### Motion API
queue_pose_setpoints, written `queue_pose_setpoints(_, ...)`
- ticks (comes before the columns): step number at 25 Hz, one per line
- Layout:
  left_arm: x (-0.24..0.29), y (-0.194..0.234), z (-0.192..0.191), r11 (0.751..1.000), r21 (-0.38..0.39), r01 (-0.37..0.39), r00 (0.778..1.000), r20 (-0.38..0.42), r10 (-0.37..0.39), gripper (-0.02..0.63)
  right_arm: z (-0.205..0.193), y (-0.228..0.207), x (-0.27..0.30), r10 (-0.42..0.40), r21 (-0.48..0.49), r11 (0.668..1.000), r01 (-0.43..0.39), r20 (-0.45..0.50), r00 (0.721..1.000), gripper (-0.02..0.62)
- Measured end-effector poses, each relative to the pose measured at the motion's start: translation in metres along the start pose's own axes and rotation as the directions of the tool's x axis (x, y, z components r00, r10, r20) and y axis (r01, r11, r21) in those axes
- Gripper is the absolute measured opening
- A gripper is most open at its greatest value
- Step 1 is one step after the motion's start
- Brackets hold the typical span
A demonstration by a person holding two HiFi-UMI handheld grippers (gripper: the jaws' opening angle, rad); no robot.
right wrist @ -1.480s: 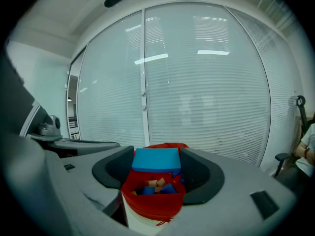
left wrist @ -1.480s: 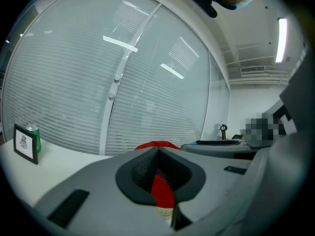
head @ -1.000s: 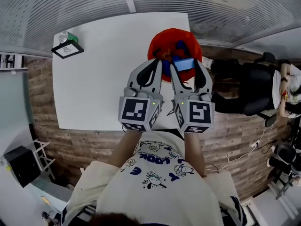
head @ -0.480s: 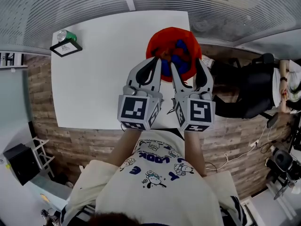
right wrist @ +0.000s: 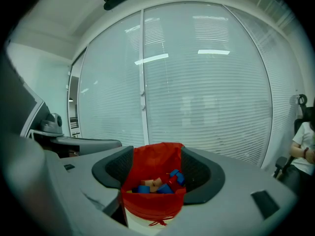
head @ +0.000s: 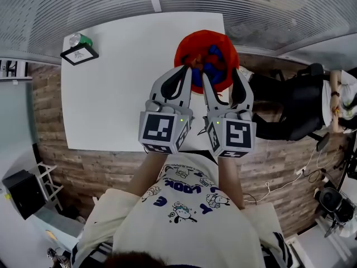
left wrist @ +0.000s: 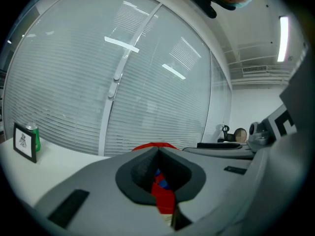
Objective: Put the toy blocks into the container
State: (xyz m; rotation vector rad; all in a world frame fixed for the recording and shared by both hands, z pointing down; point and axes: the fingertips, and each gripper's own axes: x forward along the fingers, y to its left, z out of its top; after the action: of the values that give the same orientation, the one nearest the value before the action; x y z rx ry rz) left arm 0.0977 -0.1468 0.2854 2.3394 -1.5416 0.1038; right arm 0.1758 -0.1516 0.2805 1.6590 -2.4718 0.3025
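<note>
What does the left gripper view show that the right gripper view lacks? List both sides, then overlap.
Left only: a framed card and a green can on the white table; the left tool, jaws meeting at the tips. Right only: tan blocks lying in the red container; the right tool, jaws apart; a seated person's arm. Both: the container and window blinds.

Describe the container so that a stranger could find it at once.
On the white table, look at the far right corner. There stands a soft red container holding blue and tan blocks; it is the only red thing, while the green can and black frame stand far left.
</note>
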Motion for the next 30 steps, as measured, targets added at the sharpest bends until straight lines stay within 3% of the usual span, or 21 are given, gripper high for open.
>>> queue_pose_setpoints(15,-0.038,0.011,0.004,0.998,-0.016,-0.055,0.997,0.048,0.056,0.025,0.002,0.037,-0.016,0.072,-0.016,0.997,-0.072,0.023,0.997,0.301)
queue_pose_setpoints(30,-0.096,0.037,-0.010,0.982,-0.050,-0.180,0.981,0.065,0.183,0.025,-0.015,0.095,-0.033,0.204,-0.037,0.978,-0.205,-0.010,0.979,0.298)
